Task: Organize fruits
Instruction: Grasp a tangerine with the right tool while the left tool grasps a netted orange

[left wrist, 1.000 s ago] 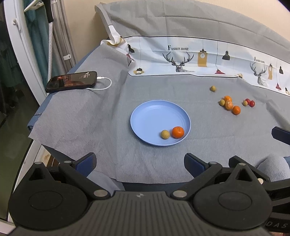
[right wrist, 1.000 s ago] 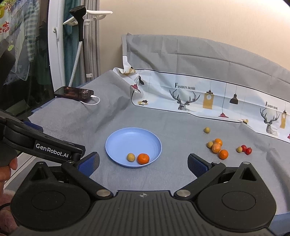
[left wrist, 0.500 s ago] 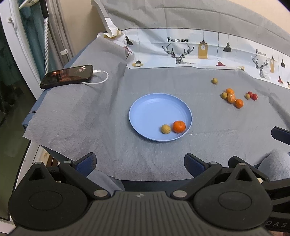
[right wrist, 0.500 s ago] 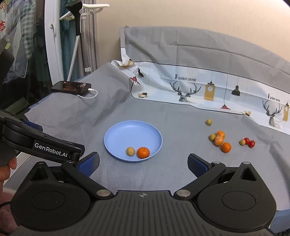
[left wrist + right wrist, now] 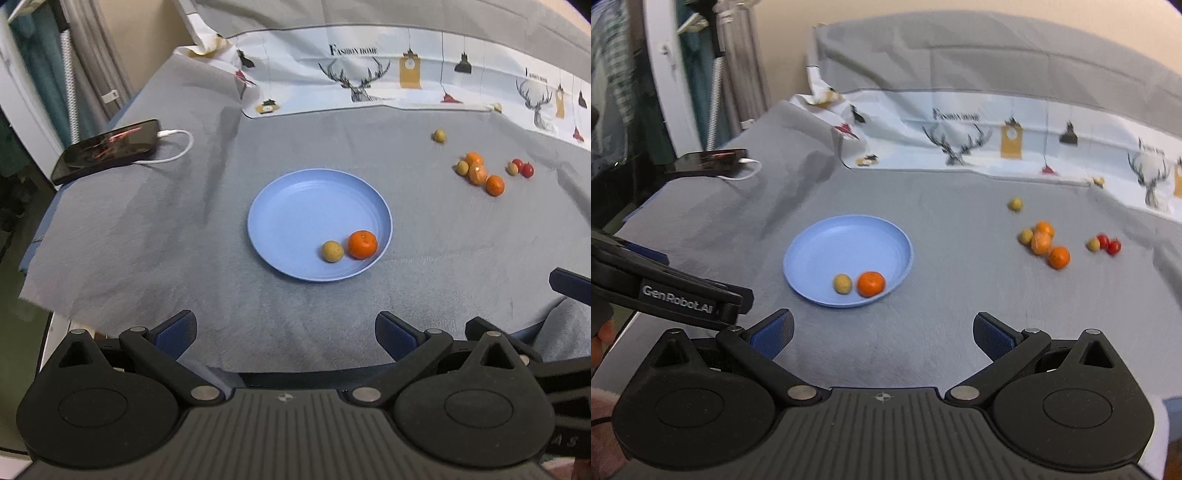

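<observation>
I had both grippers held back from the fruit, above the near edge of the grey cloth [image 5: 147, 236] that covered the worktop. The left gripper [image 5: 284, 334] had its blue-padded fingers [image 5: 173, 332] spread wide with nothing between them, and the right gripper [image 5: 882, 336] was the same, fingers [image 5: 991, 338] parted and empty. From the right wrist view I could see the left gripper's side at the lower left, marked GenRobot.AI.

The blue plate [image 5: 295, 206] sat near the middle of the cloth. On its near right part lay 2 fruits just beside each other: an orange mandarin [image 5: 362, 244] and a small yellow-green fruit [image 5: 332, 251] to its left.

The rest of the fruit lay on the cloth well to the right of the plate and farther back. 1 yellow-green fruit [image 5: 439, 136] sat alone at the back. Nearer was a tight cluster of 3 orange fruits [image 5: 478, 173] with another yellow-green one [image 5: 462, 168] at its left. To the right of that, 2 small red fruits [image 5: 523, 167] lay touching, with 1 more yellow-green fruit [image 5: 512, 168] against them.

A black phone [image 5: 107, 149] with a white cable [image 5: 173, 147] rested at the far left edge. A printed sheet with deer and lamps [image 5: 369, 81] ran along the back. The right wrist view was blurred.
</observation>
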The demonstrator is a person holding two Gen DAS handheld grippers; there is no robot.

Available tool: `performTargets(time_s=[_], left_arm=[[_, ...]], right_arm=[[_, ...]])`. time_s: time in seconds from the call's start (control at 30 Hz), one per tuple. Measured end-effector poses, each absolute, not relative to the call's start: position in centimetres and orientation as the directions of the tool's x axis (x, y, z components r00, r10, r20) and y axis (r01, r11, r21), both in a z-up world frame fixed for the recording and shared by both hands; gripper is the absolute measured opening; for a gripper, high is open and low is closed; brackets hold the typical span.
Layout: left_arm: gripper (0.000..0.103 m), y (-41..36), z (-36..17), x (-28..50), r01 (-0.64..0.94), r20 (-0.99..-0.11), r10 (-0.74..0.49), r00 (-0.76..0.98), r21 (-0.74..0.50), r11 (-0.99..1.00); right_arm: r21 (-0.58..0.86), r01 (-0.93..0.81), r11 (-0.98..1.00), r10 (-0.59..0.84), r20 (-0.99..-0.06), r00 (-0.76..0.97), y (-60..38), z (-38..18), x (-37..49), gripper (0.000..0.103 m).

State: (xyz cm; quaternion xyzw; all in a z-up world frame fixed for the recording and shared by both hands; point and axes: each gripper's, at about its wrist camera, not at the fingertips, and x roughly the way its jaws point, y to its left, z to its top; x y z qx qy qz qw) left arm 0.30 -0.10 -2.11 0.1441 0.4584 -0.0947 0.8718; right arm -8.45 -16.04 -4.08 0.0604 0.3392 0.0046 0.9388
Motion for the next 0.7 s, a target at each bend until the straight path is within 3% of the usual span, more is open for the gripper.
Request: performTargets(time_s=[0.23,0.43,0.7], left_arm=[[0.103,-4.9,-3.6,3.9,0.353,-0.855,-0.028,0.517,0.184,0.917],[0.103,-10.7,-5.2,8.5,0.390,-0.875,-0.039,0.483,0.175,0.904],[0.103,-20.6,-7.8,15.8,0.413,-0.885,-0.087,0.456,0.124,0.902]], right_arm=[[0.167,0.242,0.956,-0.065,-0.684,0.727,-22.5,-7.6,-6.0,0.102],[0.108,0.437,0.893,-0.251,-0.686,0.683,-29.9,-12.4,-1.8,0.102],[0.031,0.514,0.857,-0.360,-0.677,0.642,-38.1,-19.6,8.9,0.102]])
